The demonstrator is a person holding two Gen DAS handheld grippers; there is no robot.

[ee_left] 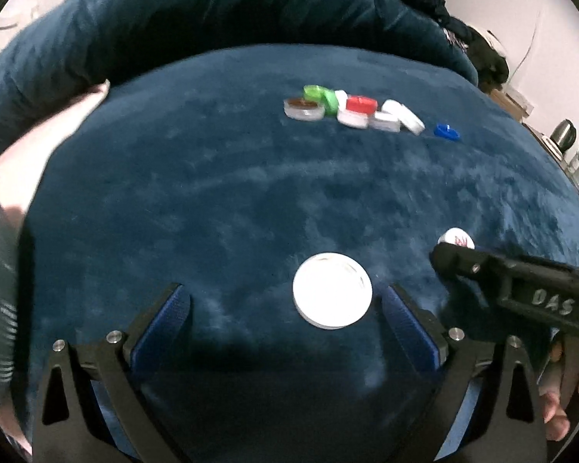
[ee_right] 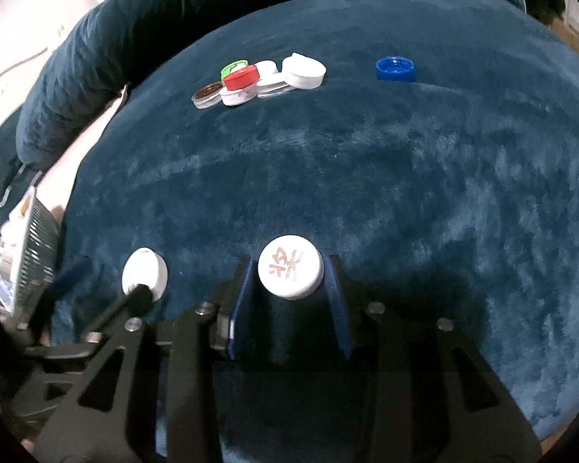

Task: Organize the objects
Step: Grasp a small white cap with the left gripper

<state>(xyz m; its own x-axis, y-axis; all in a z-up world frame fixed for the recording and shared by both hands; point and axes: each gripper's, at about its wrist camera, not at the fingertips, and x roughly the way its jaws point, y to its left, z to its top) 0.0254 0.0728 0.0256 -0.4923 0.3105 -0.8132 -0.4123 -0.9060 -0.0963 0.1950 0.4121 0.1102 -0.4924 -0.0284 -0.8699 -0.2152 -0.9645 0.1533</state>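
On a dark blue plush blanket [ee_left: 220, 193] lies a plain white cap [ee_left: 332, 295]. My left gripper [ee_left: 287, 299] stands open around it, and the cap is nearer the right finger. The same cap [ee_right: 144, 276] shows in the right wrist view, with a left finger [ee_right: 137, 295] beside it. My right gripper [ee_right: 287, 270] is shut on a white cap with red marks [ee_right: 289, 272], low over the blanket. That marked cap [ee_left: 456, 238] also shows at the right gripper's tip [ee_left: 449, 258]. At the far side a pile of several caps [ee_left: 351, 110] [ee_right: 258, 81] mixes green, red, white and brown. A blue cap [ee_left: 447, 131] [ee_right: 395, 69] lies alone to its right.
A rolled fold of blanket [ee_left: 212, 19] rises behind the caps. A pale sheet [ee_left: 58, 135] edges the blanket on the left, with a gridded box [ee_right: 38, 239] and small items beyond. A hand [ee_left: 559, 413] holds the right gripper at the lower right.
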